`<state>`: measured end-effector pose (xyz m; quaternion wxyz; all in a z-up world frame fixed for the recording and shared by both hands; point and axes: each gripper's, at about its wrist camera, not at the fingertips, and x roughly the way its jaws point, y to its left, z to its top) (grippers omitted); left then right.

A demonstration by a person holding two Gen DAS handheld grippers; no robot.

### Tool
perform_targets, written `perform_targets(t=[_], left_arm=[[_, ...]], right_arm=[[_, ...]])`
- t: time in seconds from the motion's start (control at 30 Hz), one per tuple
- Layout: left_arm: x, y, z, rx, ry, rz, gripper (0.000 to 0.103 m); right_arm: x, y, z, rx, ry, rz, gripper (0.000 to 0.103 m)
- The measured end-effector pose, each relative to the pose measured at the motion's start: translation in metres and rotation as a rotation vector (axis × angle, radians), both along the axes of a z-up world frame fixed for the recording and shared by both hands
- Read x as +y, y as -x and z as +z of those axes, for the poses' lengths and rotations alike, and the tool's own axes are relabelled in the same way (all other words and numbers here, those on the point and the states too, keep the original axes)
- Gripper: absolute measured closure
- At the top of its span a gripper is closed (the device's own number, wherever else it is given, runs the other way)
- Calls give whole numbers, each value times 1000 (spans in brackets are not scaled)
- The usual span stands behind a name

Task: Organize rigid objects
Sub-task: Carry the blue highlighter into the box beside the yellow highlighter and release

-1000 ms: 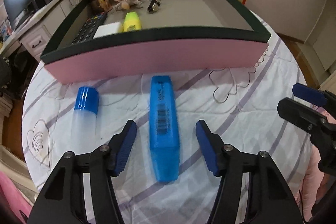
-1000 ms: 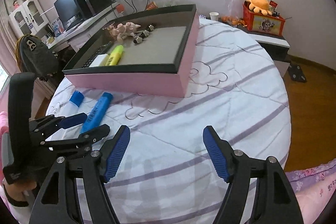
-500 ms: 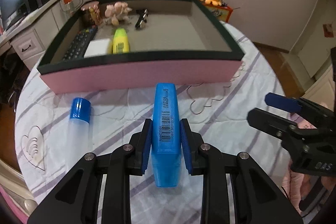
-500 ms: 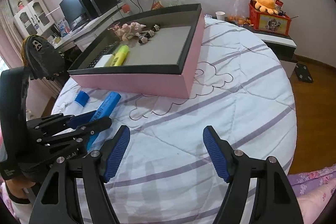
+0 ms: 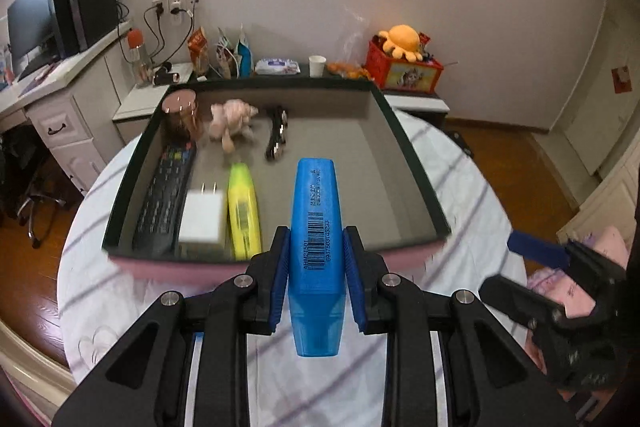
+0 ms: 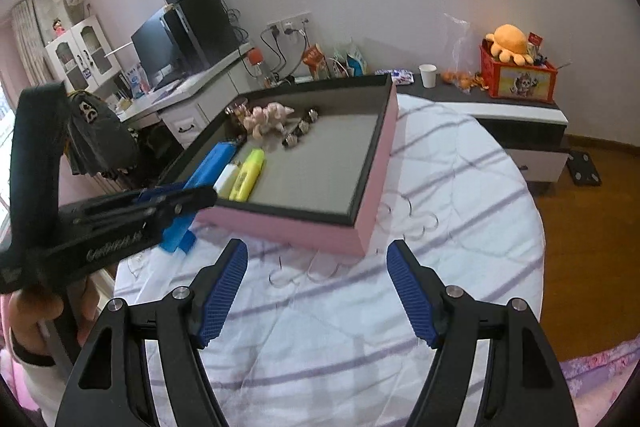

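Note:
My left gripper (image 5: 315,247) is shut on a blue highlighter (image 5: 316,227) with a barcode, held in the air just before the near wall of the pink box (image 5: 280,267). In the right wrist view the same blue highlighter (image 6: 212,163) sticks out of the left gripper (image 6: 188,199) over the box's left corner. Inside the pink box (image 6: 360,195) lie a yellow highlighter (image 5: 242,207), a white charger (image 5: 202,217), a black remote (image 5: 164,199), a pink figurine (image 5: 232,117), a copper cup (image 5: 180,111) and a black clip (image 5: 276,139). My right gripper (image 6: 318,287) stands open over the bedsheet, holding nothing.
The box sits on a round bed with a white, purple-striped sheet (image 6: 460,227). A desk with a monitor (image 5: 28,23) stands at the left. A low shelf with a red box and orange plush (image 5: 404,59) is behind. A person's hand (image 6: 36,311) holds the left gripper's handle.
The left gripper closed on the blue highlighter, lifted it off the sheet and brought it up toward the box. The right gripper rose slightly and stayed open.

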<state>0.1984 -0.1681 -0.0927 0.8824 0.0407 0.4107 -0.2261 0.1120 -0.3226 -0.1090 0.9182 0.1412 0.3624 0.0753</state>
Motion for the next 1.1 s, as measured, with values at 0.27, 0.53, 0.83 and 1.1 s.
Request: perform_targets(t=[0.27,0.53,0.83,1.1], left_arm=[[-15,-53,-13,49,2,36,77],[-23,-86,-53,146,-35,84,76],[-28,-92,-76,192,-99,132,76],[-20,-71,-49,153,-72,152,36]], right_arm=[[1,-43,19,-55,29,11,29],[-4,-83,6,-21,44,15,29],[-5,-89,-11,22,39,41,29],[-5,-78,-9,32,50,29,29]])
